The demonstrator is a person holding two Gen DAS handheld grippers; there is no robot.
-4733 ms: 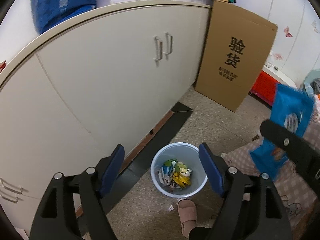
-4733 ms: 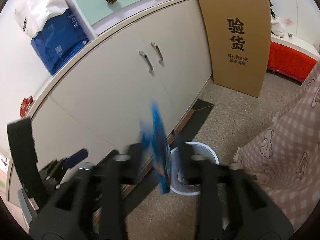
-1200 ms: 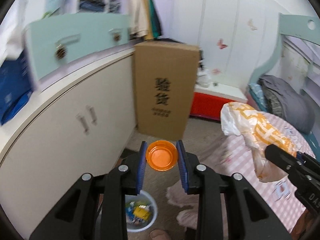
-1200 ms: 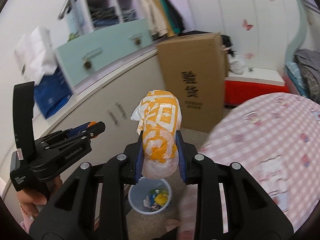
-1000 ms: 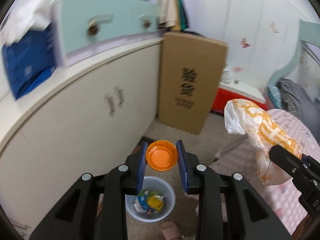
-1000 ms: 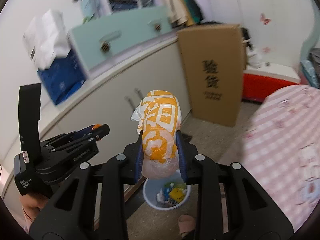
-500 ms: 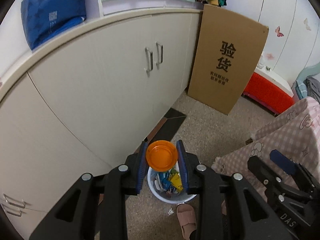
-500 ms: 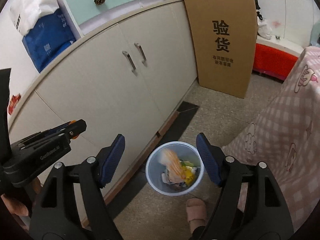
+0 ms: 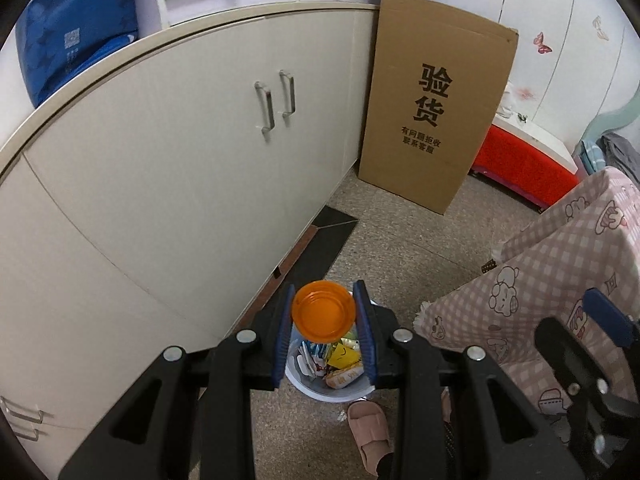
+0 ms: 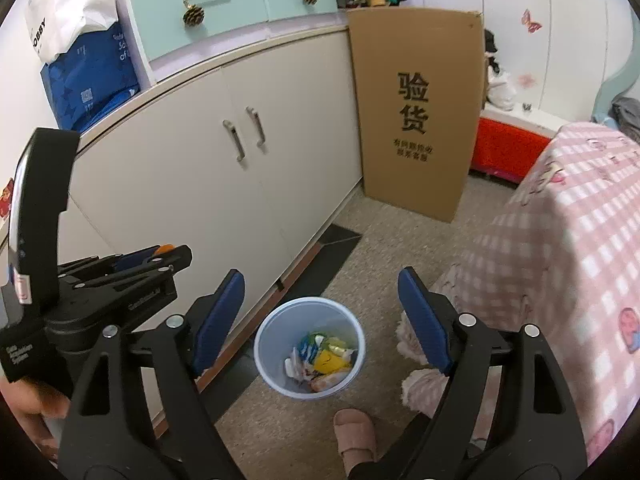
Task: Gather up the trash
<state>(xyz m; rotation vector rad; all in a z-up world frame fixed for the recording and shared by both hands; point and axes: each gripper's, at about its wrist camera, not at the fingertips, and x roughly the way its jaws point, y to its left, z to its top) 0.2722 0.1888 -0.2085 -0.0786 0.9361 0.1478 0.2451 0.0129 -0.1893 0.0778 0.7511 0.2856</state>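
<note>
A round orange lid (image 9: 323, 315) is clamped between the blue pads of my left gripper (image 9: 324, 334), which hangs over a pale blue trash bin (image 9: 320, 391) on the floor. In the right wrist view that same bin (image 10: 264, 356) sits below and between the fingers of my right gripper (image 10: 320, 320), whose jaws are opening with nothing between them. Wrappers fill the bin, with the orange-and-white bag (image 10: 330, 380) lying on top. The left gripper (image 10: 160, 262) shows side-on at the left, a sliver of orange at its tip.
Cream cabinets (image 9: 200, 168) run along the left of the bin. A tall cardboard box (image 9: 436, 112) leans against them farther back. A pink checked bedspread (image 10: 560, 240) hangs at the right. A foot in a pink slipper (image 10: 354, 436) stands just in front of the bin.
The right gripper opened and the orange-and-white bag dropped from it into the bin. Both grippers sank toward the bin. The left one kept hold of the orange lid.
</note>
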